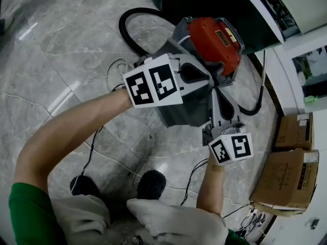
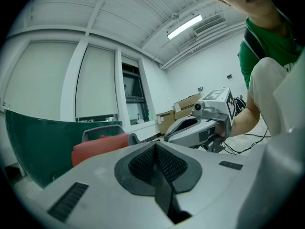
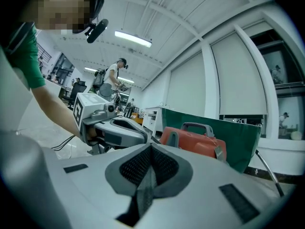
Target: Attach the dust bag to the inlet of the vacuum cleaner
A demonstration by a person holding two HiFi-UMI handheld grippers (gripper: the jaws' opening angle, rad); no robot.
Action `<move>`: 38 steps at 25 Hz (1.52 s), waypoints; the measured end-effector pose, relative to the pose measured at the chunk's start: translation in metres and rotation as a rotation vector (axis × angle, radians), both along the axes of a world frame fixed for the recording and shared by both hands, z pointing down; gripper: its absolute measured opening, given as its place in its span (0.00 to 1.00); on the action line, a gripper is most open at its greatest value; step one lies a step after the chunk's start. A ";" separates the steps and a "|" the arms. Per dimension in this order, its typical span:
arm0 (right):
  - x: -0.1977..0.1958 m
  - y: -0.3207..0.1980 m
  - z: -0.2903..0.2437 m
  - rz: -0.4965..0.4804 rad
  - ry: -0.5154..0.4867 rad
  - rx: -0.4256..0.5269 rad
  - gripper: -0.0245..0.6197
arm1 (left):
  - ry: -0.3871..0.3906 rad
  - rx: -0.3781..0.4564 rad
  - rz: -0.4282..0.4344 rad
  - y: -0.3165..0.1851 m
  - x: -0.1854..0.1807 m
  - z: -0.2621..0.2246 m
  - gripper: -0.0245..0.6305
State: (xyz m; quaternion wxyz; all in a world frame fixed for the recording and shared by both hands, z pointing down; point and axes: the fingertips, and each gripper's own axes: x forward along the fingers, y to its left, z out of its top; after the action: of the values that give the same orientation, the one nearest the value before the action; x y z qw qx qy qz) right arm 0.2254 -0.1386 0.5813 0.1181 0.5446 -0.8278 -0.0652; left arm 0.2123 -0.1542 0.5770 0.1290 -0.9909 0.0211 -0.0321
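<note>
Obs.: Both grippers are held level over the floor [image 1: 61, 40], converging on the vacuum cleaner [image 1: 214, 40].

- Left gripper [image 1: 199, 74]: the fingers are closed, with the pads meeting along one seam in the left gripper view. No cloth shows between them or past the tips.
- Right gripper [image 1: 217, 92]: its fingers are also closed pad to pad in the right gripper view, with nothing seen between them.
- Each gripper view shows the other gripper just beside it, with the red top of the vacuum cleaner [image 3: 195, 142] ahead.

Task item: a dark grey block lies directly below the two grippers, on the person's side of the red housing. I judge this to be the dust bag [image 1: 179, 114]. It is hidden under the gripper bodies in both gripper views, so I cannot tell whether either gripper touches it. I cannot pick out the inlet in any view.

Key relation: the bag lies beneath the fingers and nearer the person, while the vacuum cleaner lies ahead of the tips. The bag's long side appears to run across, from the left gripper toward the right. The left gripper sits over more of the bag, so it looks nearer to it.

Also present: a black hose [image 1: 127, 29] and cardboard boxes [image 1: 288, 177], both well apart from the grippers.
</note>
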 end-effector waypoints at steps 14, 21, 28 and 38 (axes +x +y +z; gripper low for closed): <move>0.000 0.005 -0.015 0.020 -0.066 -0.116 0.05 | 0.000 -0.128 0.011 0.004 -0.013 -0.007 0.04; -0.014 0.025 -0.093 0.053 -0.072 -0.289 0.05 | -0.055 -0.250 -0.026 0.013 -0.031 -0.077 0.04; -0.039 0.052 -0.231 0.051 -0.095 -0.381 0.05 | -0.053 -0.388 -0.167 0.033 -0.069 -0.217 0.04; -0.086 0.077 -0.428 0.125 -0.184 -0.386 0.05 | -0.052 -0.530 -0.307 0.068 -0.130 -0.406 0.04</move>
State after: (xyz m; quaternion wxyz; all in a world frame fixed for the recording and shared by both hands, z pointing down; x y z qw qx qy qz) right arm 0.1395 -0.0620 0.1529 0.1481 0.5659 -0.7967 0.1520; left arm 0.0818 -0.0866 0.1708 -0.1398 -0.9741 0.1579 -0.0811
